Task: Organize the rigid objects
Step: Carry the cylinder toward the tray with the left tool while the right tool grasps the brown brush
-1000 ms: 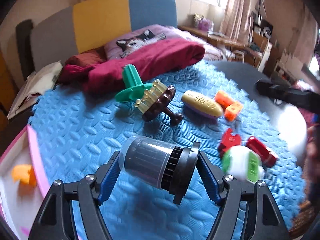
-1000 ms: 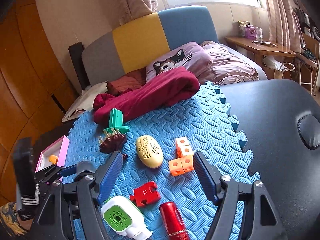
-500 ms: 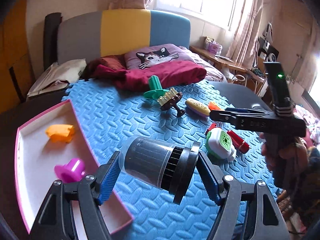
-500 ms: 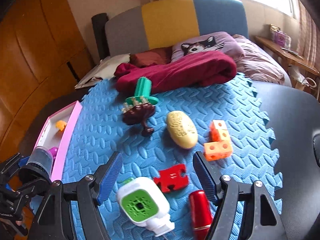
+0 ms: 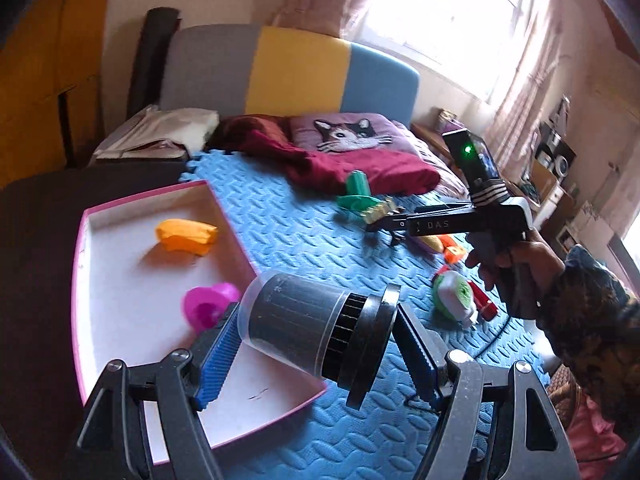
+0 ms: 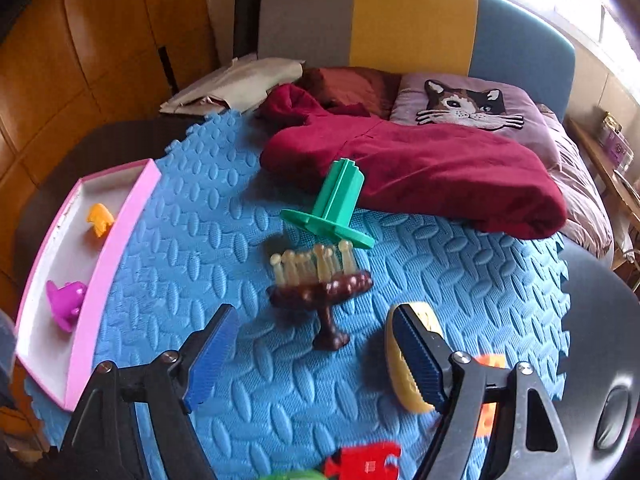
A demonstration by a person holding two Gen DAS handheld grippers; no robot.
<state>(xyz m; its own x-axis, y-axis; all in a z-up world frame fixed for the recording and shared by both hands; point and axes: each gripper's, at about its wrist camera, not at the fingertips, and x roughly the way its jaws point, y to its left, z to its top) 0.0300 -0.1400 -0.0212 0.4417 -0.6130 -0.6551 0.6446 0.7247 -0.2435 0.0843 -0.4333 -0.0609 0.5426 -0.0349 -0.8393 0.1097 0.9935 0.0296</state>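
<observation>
While the left gripper [image 5: 316,344] clamps the dark cylinder [image 5: 316,330] over the pink tray [image 5: 90,216], already holding two toys, the right gripper [image 6: 312,356], jaws just widened and empty, hovers above the brown stand [image 6: 324,292]; most toys remain on the mat [image 6: 208,240].

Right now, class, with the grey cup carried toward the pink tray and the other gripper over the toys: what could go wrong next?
1. The left gripper pinches the grey cup end to end and tilted; it might slip out before reaching the pink tray.
2. The purple toy lies just beneath the cup; a drop could knock it.
3. The right gripper, open, hovers by the brown brush leaning against the green piece; a grab may topple both.
</observation>
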